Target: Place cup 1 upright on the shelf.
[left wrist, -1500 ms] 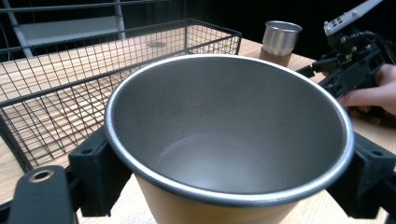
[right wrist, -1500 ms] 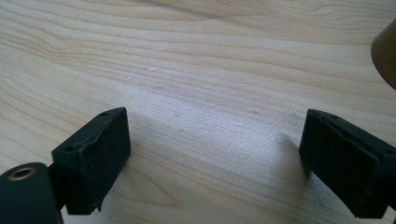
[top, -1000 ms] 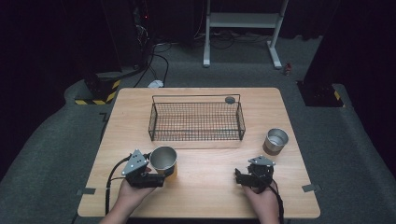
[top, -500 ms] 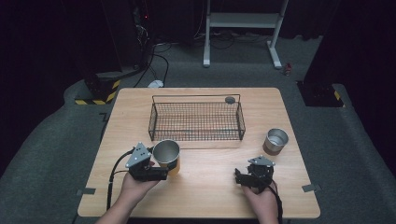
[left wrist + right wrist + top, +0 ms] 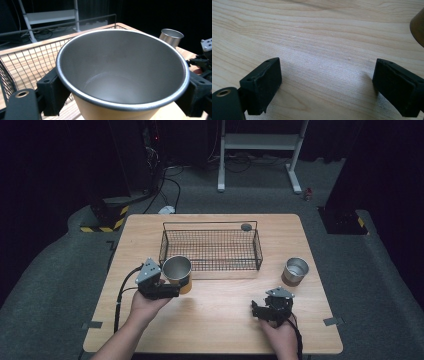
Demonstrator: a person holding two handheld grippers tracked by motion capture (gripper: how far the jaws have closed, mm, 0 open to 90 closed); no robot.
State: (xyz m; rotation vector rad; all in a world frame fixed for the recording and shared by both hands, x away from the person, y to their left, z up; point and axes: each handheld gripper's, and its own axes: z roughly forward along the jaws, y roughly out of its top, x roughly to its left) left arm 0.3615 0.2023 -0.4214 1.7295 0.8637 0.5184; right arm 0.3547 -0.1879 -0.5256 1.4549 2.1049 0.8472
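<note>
- Wooden surface (image 5: 220,320) lies bare between the two claws along its near edge.
- Left claw (image 5: 167,287) clamps a metal cup (image 5: 177,270) just outside the wire basket's (image 5: 210,251) near-left corner.
- Right claw (image 5: 260,310) rests gaping, holding nothing.
- Second cup (image 5: 295,271) stands near the right edge.

The metal cup (image 5: 177,270) sits upright between the jaws of the left tongs (image 5: 170,287), clamped on both sides just under its rim, mouth open to the ceiling. It's a round tumbler: dull silver inside, rolled steel lip, tan-gold outer wall. In the left gripper view, the cup (image 5: 122,72) is empty, its bottom bare and faintly shiny. It's over the tabletop's (image 5: 215,320) front left part, just in front of the wire basket's (image 5: 210,247) near left corner.
</note>
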